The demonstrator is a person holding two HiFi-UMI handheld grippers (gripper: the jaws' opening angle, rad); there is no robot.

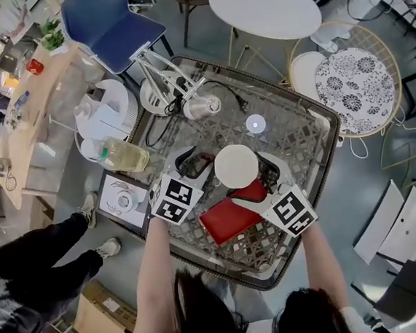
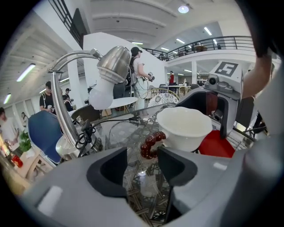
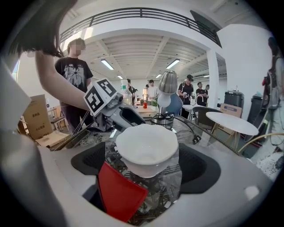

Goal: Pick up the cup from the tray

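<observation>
A white flared cup (image 3: 147, 146) stands between the wide-apart jaws of my right gripper (image 3: 148, 167); its rim is about level with the pads, and a narrow gap shows on the left side. A red tray (image 3: 119, 193) lies under the near side, the cup's foot at its far corner. From above, the cup (image 1: 236, 166) sits at the tray's (image 1: 228, 219) far end, with the right gripper (image 1: 259, 176) around it. My left gripper (image 2: 143, 166) is open and empty, just left of the cup (image 2: 185, 127), pointing at a dark red bead bracelet (image 2: 151, 143). That gripper (image 1: 193, 163) hovers over the woven glass-topped table (image 1: 300, 138).
A metal desk lamp (image 1: 202, 105) with its cable stands at the table's far left, and a small white puck (image 1: 256, 124) lies at mid-back. A bottle (image 1: 123, 154) lies on a side stand to the left. Chairs, a round table (image 1: 264, 6) and a standing person (image 1: 29, 282) surround the table.
</observation>
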